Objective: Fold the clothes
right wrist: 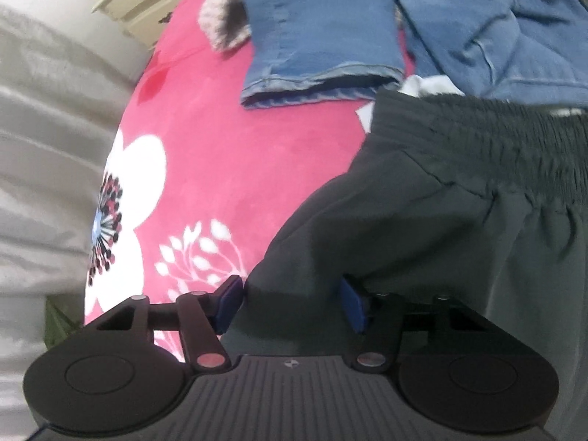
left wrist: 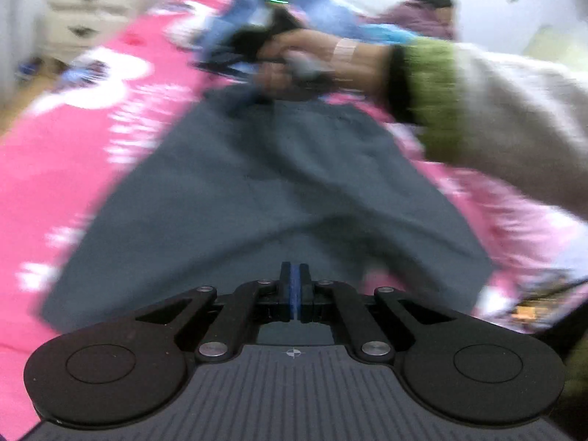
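Note:
Dark grey shorts [left wrist: 275, 183] lie spread on a pink flowered bedspread [left wrist: 73, 147]. My left gripper [left wrist: 294, 286] is shut at their near hem, and the cloth tents up toward its tips. This view is blurred by motion. A hand [left wrist: 312, 55] in a beige sleeve with a green cuff holds the other tool at the far end of the shorts. In the right wrist view, my right gripper [right wrist: 290, 303] is open with the side edge of the grey shorts [right wrist: 422, 220] between its blue pads, below the gathered waistband [right wrist: 514, 139].
Blue jeans [right wrist: 323, 29] lie crumpled just past the waistband, also seen as blurred jeans [left wrist: 257, 7]. A cream dresser [left wrist: 92, 11] stands beyond the bed's left side. White folded fabric [right wrist: 44, 147] lies at the left. A person in purple [left wrist: 430, 14] is at the back.

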